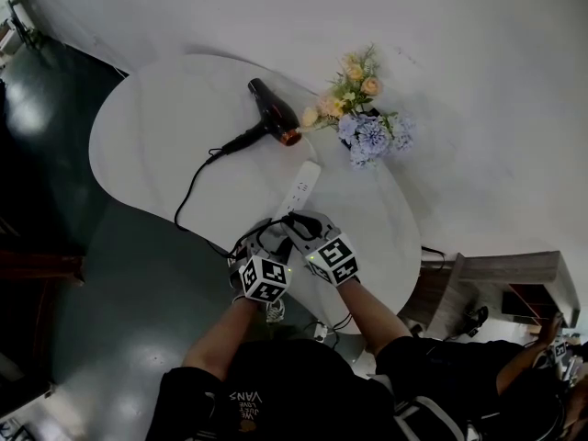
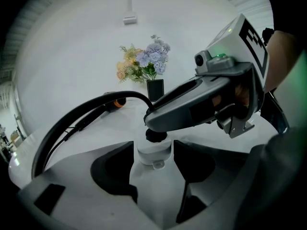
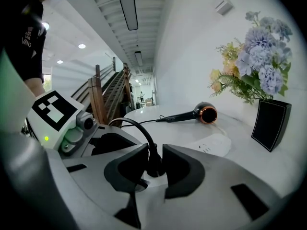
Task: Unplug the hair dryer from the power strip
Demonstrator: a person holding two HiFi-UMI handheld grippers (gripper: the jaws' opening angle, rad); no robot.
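Observation:
A black hair dryer [image 1: 272, 113] with a copper nozzle lies on the white table [image 1: 156, 127]. Its black cord [image 1: 188, 191] loops back to a plug [image 3: 153, 166] in the near end of the white power strip [image 1: 303, 184]. My right gripper [image 3: 153, 150] is shut on that plug, a pad on each side. My left gripper [image 2: 153, 148] is shut on the strip's near end [image 2: 153, 156], just below the plug [image 2: 156, 135]. In the head view both grippers [image 1: 274, 235] [image 1: 296, 220] meet at the table's near edge.
A bunch of flowers [image 1: 367, 118] in a black vase [image 3: 271, 123] stands beyond the strip, to the right of the dryer. The table's near edge drops to a dark floor [image 1: 119, 283]. A wooden shelf [image 1: 514, 278] stands at the right.

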